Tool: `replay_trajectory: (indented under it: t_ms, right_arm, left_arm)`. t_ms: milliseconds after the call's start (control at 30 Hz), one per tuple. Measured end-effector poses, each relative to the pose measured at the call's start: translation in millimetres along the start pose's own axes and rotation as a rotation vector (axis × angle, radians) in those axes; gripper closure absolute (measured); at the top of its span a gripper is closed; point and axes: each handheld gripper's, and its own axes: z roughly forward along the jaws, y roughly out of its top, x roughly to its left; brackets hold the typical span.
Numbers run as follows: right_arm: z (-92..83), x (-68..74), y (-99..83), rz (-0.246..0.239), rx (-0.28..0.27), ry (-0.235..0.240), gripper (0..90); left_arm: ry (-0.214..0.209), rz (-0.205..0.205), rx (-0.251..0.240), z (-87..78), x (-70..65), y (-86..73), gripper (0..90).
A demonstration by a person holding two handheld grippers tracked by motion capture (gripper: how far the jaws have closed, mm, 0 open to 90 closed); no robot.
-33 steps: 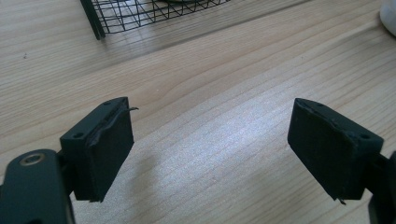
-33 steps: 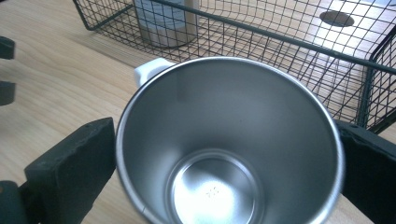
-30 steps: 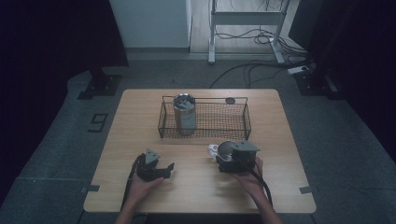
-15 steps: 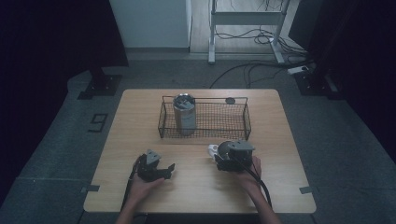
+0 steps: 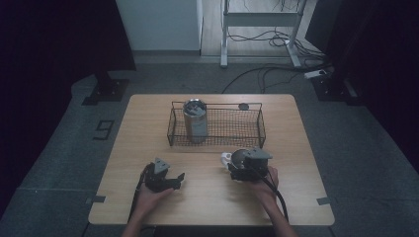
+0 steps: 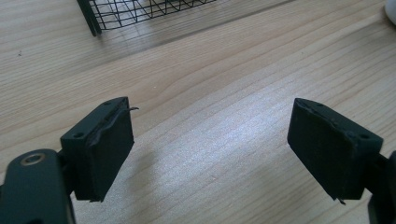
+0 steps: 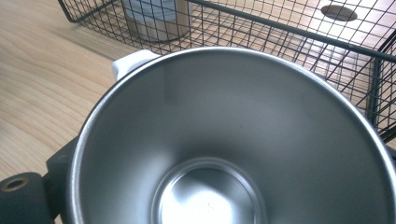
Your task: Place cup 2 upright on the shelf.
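A pale wooden counter [image 5: 148, 123] stands in the middle of a dim room on a grey speckled floor [image 5: 64, 148]. Small strips of tape [image 5: 323, 201] sit at its near corners. A dark number mark [image 5: 104, 129] lies on the floor to the left. Behind the counter is a white cabinet panel [image 5: 158, 24] and a grey metal frame [image 5: 257, 19], with black cables [image 5: 267, 74] trailing across the floor. Dark curtains [image 5: 49, 39] hang at both sides, the left one above a black stand base [image 5: 105, 91].
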Motion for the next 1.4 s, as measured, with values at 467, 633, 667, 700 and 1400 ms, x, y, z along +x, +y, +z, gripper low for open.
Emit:
replay_trajectory:
  t_ms: [467, 633, 667, 700, 1400]
  right_arm:
    - [-16.8, -7.1, 7.3, 0.012, -0.05, 0.01, 6.4]
    - [-22.9, -6.6, 10.9, 0.007, -0.057, 0.022, 6.4]
    - [-22.9, -6.6, 10.9, 0.007, -0.057, 0.022, 6.4]
    - [-23.4, -6.6, 11.5, 0.005, -0.058, 0.022, 6.4]
    - [-38.7, -13.9, 41.8, 0.028, -0.078, 0.029, 6.4]
  left_arm:
    - [0.002, -0.01, -0.005, -1.9, 2.7, -0.1, 14.7]
    - [-0.002, -0.022, -0.01, -2.7, 2.9, 0.3, 14.8]
    - [-0.004, -0.021, -0.007, -2.6, 2.7, 0.3, 14.8]
    - [-0.005, -0.019, -0.007, -2.2, 2.2, 0.2, 14.8]
    - [-0.041, -0.005, -0.006, -2.5, -7.5, 0.5, 14.8]
